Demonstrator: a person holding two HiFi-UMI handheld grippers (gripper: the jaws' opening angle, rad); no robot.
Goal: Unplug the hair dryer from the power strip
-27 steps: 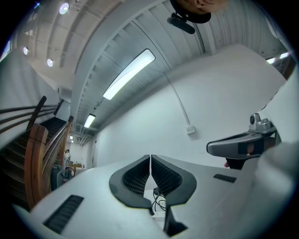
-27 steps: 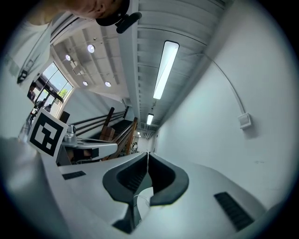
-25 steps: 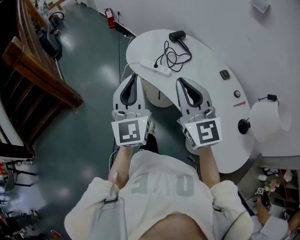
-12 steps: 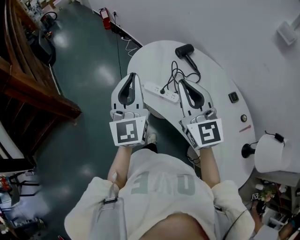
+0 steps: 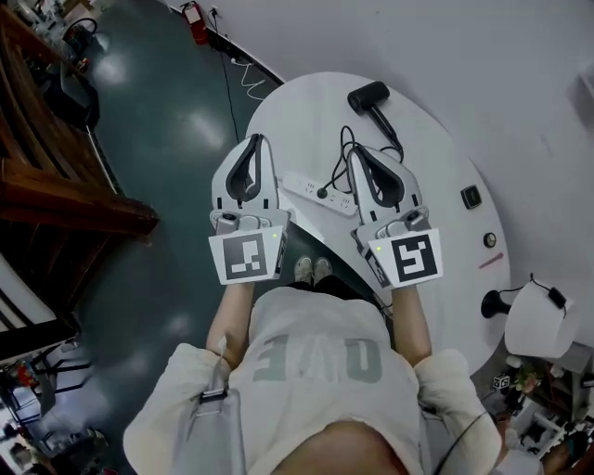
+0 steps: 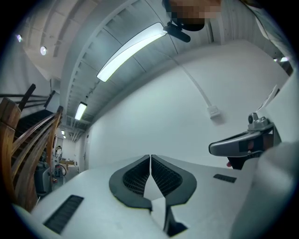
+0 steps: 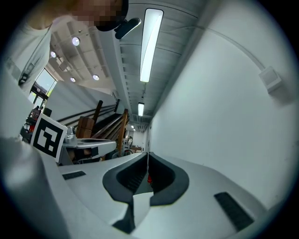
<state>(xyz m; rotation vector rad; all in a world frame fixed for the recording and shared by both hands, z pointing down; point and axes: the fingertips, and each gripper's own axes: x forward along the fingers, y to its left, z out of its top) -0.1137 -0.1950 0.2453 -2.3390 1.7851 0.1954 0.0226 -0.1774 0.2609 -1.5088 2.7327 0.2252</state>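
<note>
A black hair dryer (image 5: 371, 100) lies at the far side of the white round table (image 5: 436, 158). Its black cord (image 5: 347, 147) loops down to a plug (image 5: 324, 194) seated in the white power strip (image 5: 312, 190). The strip lies between my two grippers, its right end hidden under the right one. My left gripper (image 5: 257, 139) hovers over the table's left edge, shut and empty. My right gripper (image 5: 357, 151) is above the cord, also shut and empty. Both gripper views show only walls and ceiling beyond the closed jaws: left gripper (image 6: 150, 158), right gripper (image 7: 148, 156).
A small black square device (image 5: 471, 196), a round knob (image 5: 489, 239) and a red mark (image 5: 492, 262) sit on the table's right. A white cylinder (image 5: 538, 320) on a black stand stands at the right edge. Wooden stairs (image 5: 56, 186) rise on the left; a red extinguisher (image 5: 193, 11) stands far back.
The person has stepped toward the table. Both shut grippers have moved forward together and now flank the power strip, which lay well ahead of them before.
</note>
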